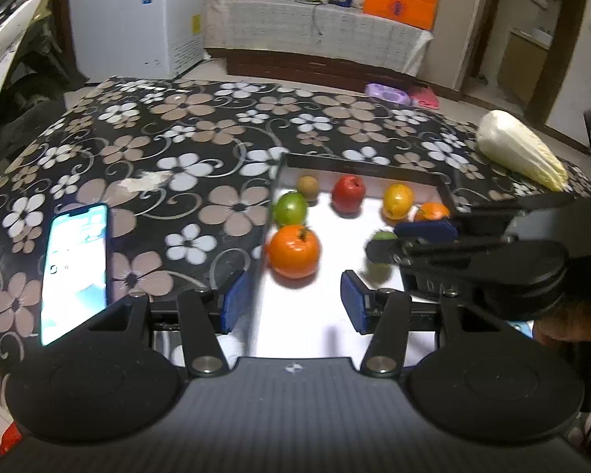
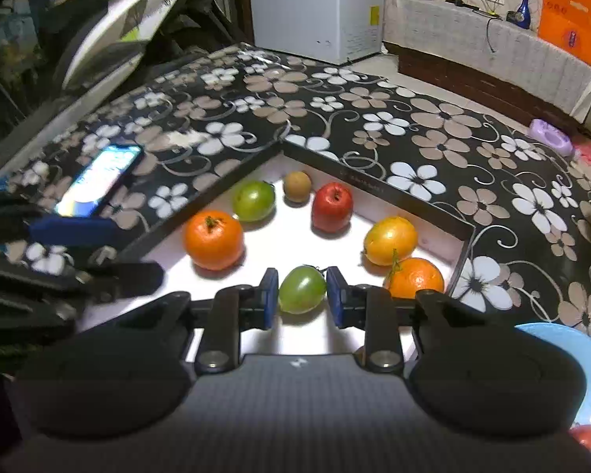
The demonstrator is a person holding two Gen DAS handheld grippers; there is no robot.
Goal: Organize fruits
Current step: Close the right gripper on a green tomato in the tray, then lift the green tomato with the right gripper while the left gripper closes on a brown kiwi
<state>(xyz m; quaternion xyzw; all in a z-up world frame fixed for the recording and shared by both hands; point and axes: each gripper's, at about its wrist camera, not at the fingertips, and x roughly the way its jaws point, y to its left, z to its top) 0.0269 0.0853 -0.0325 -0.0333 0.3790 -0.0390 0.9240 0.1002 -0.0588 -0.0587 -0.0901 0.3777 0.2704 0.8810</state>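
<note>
Inside the tray: six fruits already laid out, right gripper pinching the small green fruit near the front right corner, left gripper gaping empty by the big orange; seemingly nearly finished.

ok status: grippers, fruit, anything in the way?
Right gripper shut on small green fruit in tray. Left gripper open, empty. Six other fruits around; nothing blocking.
</note>
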